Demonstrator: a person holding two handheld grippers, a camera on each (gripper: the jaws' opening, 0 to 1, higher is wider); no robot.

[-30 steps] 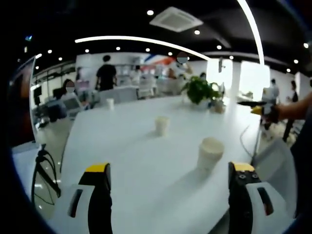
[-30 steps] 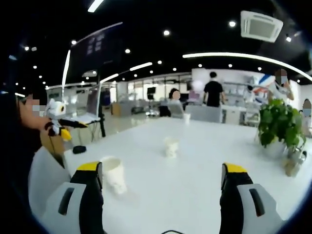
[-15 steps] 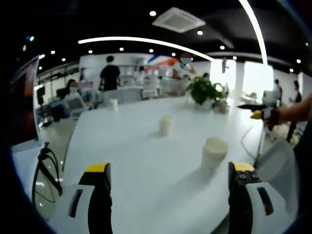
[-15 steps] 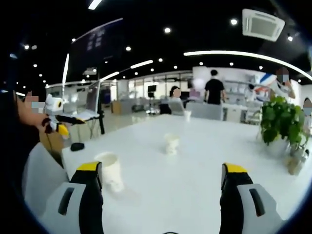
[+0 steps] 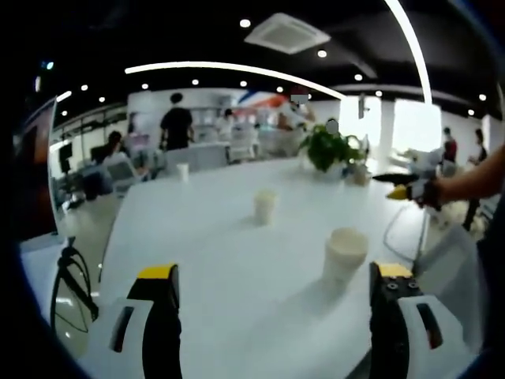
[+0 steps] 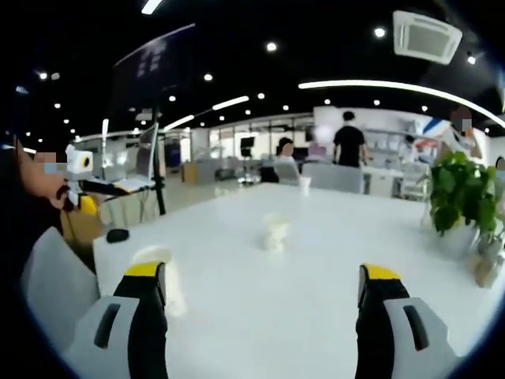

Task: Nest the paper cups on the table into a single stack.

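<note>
Right tongs [image 6: 264,296] have neared the nearest paper cup [image 6: 158,268], now beside their left jaw

The counter [image 5: 205,260] lies bare between the near cup [image 5: 345,254] and the middle cup [image 5: 265,206]; a potted plant [image 5: 327,148] stands well beyond.

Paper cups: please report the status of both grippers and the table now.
Left gripper open, empty; right gripper open, empty. Three paper cups apart on the table: near cup, middle cup, far cup. None nested. Potted plant off to the side, not blocking.
</note>
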